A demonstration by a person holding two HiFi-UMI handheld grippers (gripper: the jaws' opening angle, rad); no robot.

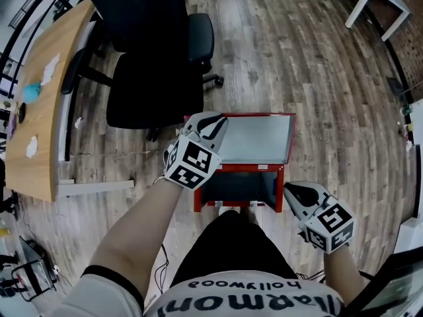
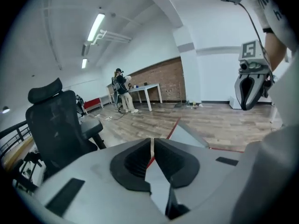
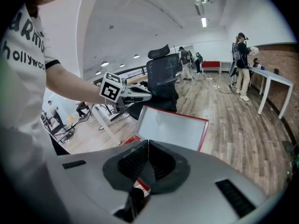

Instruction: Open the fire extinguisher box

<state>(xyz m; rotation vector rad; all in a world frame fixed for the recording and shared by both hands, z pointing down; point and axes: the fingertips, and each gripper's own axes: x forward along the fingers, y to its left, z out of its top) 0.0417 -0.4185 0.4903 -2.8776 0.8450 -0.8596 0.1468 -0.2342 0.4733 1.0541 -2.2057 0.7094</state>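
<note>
Head view: fire extinguisher box point(image 1: 239, 168) open; left gripper point(image 1: 213, 125), right gripper point(image 1: 297, 193) fingers together, empty.

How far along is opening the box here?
Done: the lid of the red box is up, interior showing. In hand: the left gripper seems shut on the lid's far corner; the right gripper hangs shut, apart. Left: perhaps swinging it fully back.

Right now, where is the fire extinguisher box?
In the head view the red fire extinguisher box sits on the wooden floor at centre, directly before the person, lid raised, with the black office chair just beyond its left side.
</note>
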